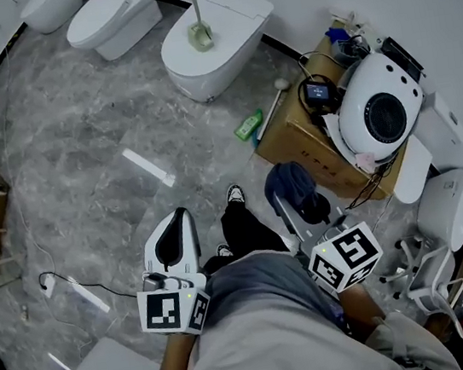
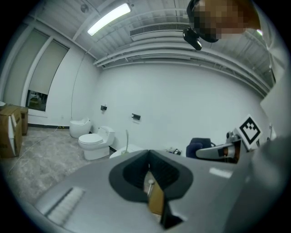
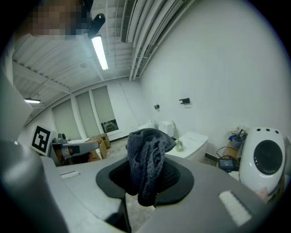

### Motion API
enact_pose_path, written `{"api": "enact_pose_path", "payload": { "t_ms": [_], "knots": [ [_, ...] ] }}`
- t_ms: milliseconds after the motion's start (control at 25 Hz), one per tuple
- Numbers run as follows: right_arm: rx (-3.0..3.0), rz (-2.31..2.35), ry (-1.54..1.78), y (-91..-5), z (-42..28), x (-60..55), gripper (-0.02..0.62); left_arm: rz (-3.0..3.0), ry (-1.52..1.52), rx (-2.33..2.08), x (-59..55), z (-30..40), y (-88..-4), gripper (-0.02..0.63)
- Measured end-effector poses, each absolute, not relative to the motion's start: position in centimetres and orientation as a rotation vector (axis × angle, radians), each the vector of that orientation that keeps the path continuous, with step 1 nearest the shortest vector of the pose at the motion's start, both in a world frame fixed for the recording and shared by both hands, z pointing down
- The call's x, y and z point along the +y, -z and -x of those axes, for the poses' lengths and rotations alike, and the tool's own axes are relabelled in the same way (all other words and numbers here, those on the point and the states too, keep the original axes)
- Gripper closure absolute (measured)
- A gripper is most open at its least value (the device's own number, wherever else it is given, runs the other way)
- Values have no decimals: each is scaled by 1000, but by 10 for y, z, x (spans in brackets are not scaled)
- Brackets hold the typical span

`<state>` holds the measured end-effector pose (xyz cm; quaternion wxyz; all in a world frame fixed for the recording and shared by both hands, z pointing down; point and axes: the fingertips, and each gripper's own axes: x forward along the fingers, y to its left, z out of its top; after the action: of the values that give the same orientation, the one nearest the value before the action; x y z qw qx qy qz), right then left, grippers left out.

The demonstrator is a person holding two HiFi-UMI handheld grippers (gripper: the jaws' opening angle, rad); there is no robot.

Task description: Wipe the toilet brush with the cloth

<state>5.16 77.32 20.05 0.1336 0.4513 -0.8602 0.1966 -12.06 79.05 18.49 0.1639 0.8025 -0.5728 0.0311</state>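
Dark knitted cloth [image 3: 146,159] is hanging pinched in the right gripper [image 1: 293,203] while the left gripper [image 1: 177,224] is riding closed and empty; the toilet brush [image 1: 199,28] is standing on a toilet lid [image 1: 231,7] well ahead, likely calling for an approach first.

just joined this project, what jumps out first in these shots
A dark blue cloth hangs bunched in the right gripper, whose jaws are shut on it. Ahead, a pale green toilet brush stands on the closed lid of the nearest toilet. The left gripper is shut and empty.
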Motion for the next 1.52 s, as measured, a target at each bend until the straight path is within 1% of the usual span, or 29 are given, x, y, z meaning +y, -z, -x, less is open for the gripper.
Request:
{"api": "enact_pose_path", "payload": {
  "t_ms": [400,800,1080,1160,1520],
  "knots": [
    [-2546,-1257,-574,-193,-58,667,491,-2308,-68,-1670,681,112,-164,606],
    [-2561,-1205,-608,-207,-63,586,491,-2319,-74,-1718,599,97,-168,606],
    [-2512,-1215,-619,-214,-52,549,491,-2266,-90,-1765,563,116,-178,606],
    [-2477,-1232,-611,-219,-46,536,500,-2238,-115,-1785,549,125,-186,606],
    [-2409,-1298,-562,-223,10,450,508,-2267,-141,-1725,444,172,-203,606]
  ]
}}
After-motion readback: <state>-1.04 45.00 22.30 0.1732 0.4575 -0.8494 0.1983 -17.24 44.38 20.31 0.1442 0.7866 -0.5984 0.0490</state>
